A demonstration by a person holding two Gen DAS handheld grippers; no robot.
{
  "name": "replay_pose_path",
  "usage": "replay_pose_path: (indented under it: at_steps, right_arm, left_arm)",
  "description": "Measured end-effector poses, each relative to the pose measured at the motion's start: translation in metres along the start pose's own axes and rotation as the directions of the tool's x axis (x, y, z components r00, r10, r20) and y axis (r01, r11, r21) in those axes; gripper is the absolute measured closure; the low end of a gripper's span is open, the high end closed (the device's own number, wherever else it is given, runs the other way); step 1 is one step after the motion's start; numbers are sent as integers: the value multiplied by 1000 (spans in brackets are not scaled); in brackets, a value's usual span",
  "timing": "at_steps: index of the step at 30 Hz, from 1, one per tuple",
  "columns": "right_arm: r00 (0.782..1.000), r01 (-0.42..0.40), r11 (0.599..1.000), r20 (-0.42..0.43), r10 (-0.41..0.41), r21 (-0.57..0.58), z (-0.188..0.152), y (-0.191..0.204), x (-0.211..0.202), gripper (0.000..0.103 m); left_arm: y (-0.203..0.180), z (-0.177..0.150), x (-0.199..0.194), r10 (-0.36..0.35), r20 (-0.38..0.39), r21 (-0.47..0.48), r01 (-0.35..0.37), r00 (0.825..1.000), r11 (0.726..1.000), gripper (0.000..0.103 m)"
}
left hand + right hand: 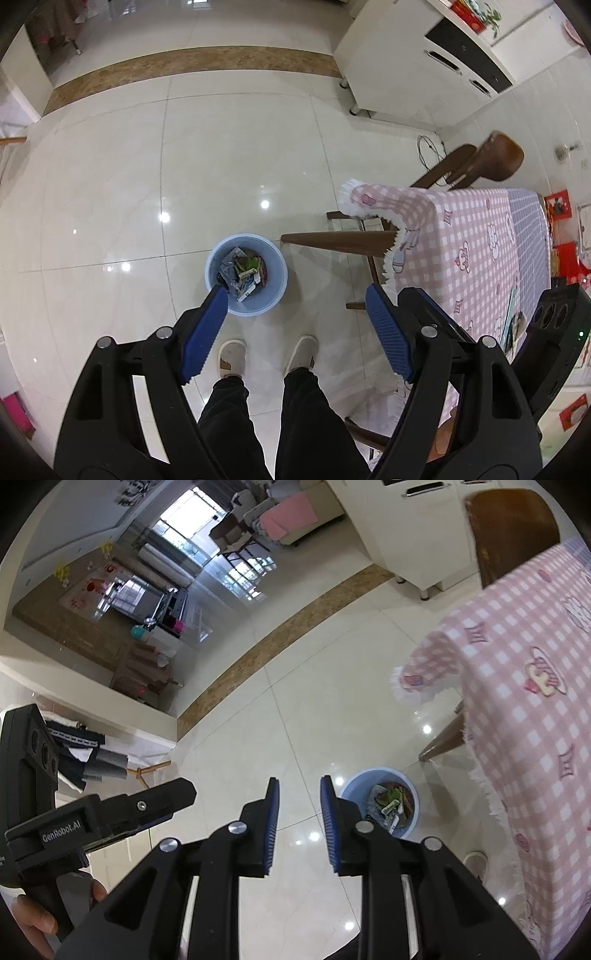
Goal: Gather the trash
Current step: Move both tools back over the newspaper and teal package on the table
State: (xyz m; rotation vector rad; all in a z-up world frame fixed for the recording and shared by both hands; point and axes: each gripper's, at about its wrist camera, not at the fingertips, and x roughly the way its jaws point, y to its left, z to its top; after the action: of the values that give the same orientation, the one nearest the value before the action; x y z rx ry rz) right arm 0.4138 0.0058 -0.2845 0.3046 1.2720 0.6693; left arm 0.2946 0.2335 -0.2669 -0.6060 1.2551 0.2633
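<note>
2 empty claws, left (295,295) wide, right (297,786) narrow, hang above the bin (246,275) (trash inside).

Left gripper (297,293) hangs empty with jaws spread wide above the person's slippered feet (232,357). Right gripper (298,788) also empty, jaws narrowly parted.

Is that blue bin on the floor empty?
No. The blue bin stands upright with wrappers and scraps piled in its bottom, well below the rim.
</note>
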Motion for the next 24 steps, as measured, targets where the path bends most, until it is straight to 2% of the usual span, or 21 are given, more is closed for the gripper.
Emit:
replay_pose_path:
  at_steps: [5,8,12,14,17,18,20,24]
  right_arm:
    - [999,23,998,31,-25,58,3,-37,-20,80]
    - [996,50,993,67,-58,108,5,-72,-42,80]
    - [984,107,979,121,-129,175,7,-124,-78,80]
    - [970,151,963,155,-187,222,5,-156,-103,80]
    - [932,228,924,206,-298,306,-2,-208,-147,80]
    - [915,254,907,220,-337,335,-5,-225,-162,76]
    - [872,300,863,250,-421,408,-12,-266,-197,68]
    - [790,365,769,262,-554,524,-30,-330,-249,64]
  left_arm:
    - [-49,0,16,-12,-26,82,14,1000,996,27]
    - [-87,-3,26,-22,-39,149,27,999,989,27]
    - [-157,-11,49,-41,-78,261,60,996,964,27]
    - [-190,-17,59,-57,-101,306,85,993,948,27]
    - [-256,-34,79,-81,-143,400,133,986,907,27]
    - [-280,-41,86,-85,-158,432,147,984,890,27]
    - [-316,-55,96,-91,-182,477,169,979,862,27]
    - [-391,-85,120,-100,-230,567,217,968,794,27]
